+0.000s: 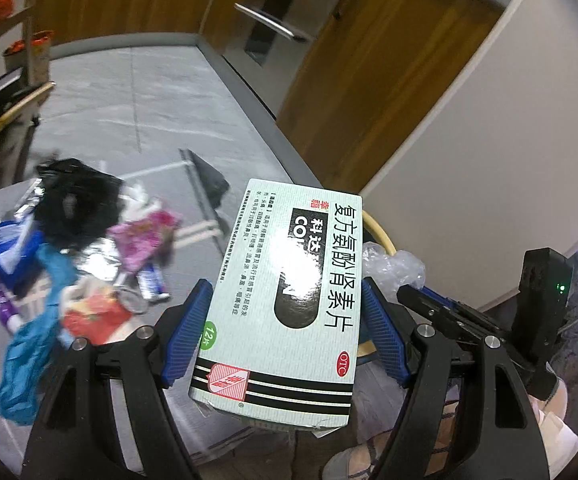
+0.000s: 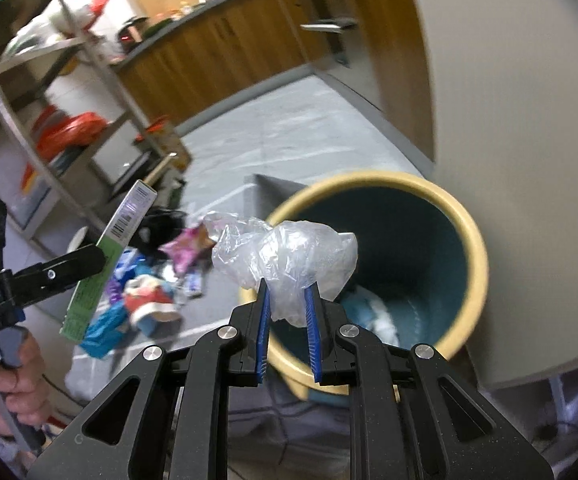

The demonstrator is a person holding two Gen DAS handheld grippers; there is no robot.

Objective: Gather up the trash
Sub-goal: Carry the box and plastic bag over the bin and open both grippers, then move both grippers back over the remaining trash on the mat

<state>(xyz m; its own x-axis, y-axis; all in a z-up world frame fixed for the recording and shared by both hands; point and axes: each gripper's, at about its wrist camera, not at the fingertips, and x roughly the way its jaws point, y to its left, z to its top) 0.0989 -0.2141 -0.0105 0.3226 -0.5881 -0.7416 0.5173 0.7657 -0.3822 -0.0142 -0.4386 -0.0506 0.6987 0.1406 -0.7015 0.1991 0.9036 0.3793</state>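
Observation:
My left gripper (image 1: 285, 292) is shut on a pale green medicine box (image 1: 289, 280) with Chinese print, held up in the air; the box also shows edge-on in the right wrist view (image 2: 109, 256). My right gripper (image 2: 287, 284) is shut on a crumpled clear plastic bag (image 2: 289, 252), held over the near rim of a round bin (image 2: 477, 248) with a cream rim and teal inside. The bin holds some light trash at its bottom. A pile of trash (image 1: 81, 248) lies on the grey floor: black bag, pink wrapper, blue plastic, tubes, red-white wrapper.
A white wall or cabinet side (image 2: 509, 120) stands right behind the bin. Wooden cabinets with metal handles (image 1: 269, 20) line the far side. A metal shelf rack (image 2: 49, 120) with bags stands at the left. A dark dustpan-like object (image 1: 209, 184) lies past the pile.

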